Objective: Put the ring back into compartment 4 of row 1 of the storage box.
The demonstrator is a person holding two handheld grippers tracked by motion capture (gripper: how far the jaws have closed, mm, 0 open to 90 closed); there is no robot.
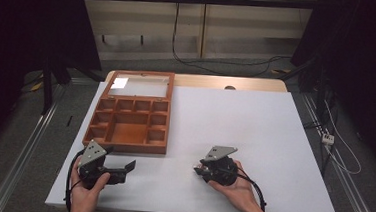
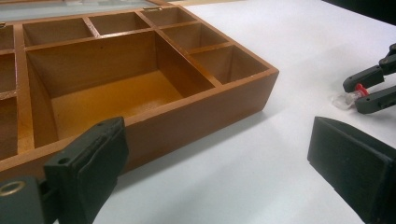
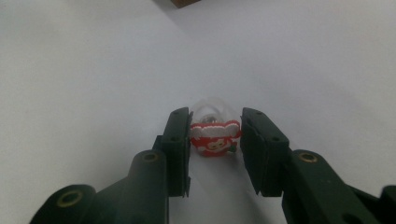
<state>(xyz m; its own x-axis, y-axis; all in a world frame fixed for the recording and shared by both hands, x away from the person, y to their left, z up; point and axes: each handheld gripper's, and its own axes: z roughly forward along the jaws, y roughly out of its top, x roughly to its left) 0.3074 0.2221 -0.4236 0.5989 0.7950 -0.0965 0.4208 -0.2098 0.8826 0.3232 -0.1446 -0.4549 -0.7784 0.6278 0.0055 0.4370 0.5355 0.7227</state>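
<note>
Right gripper (image 3: 215,149): jaws drawn in on the charm (image 3: 215,138), a small red-and-white figure with a clear plastic part behind it. In the right gripper view both pads meet its sides with no gap to be seen, so it reads as clamped. The left gripper view shows the same grip from farther off, the charm (image 2: 350,95) low at the table (image 2: 261,177); whether it has left the surface cannot be told.

Left gripper (image 2: 219,172): jaws wide apart, nothing between them, held just in front of the box's near wall.

Box (image 1: 130,119): open wooden tray with its glazed lid laid back on the far side. One large middle compartment ringed by small ones. Every compartment that shows is bare.

Places, taken from the box: the right gripper (image 1: 206,170) and charm lie to the right of its near right corner, apart from it. The left gripper (image 1: 121,170) sits at its near left corner, just beside it.

Progress, as judged: pick-up of the charm done or all but done. Left to do: lift, carry across to the box, choose a compartment, release. Nothing stowed yet, so the work stands at an early stage.
</note>
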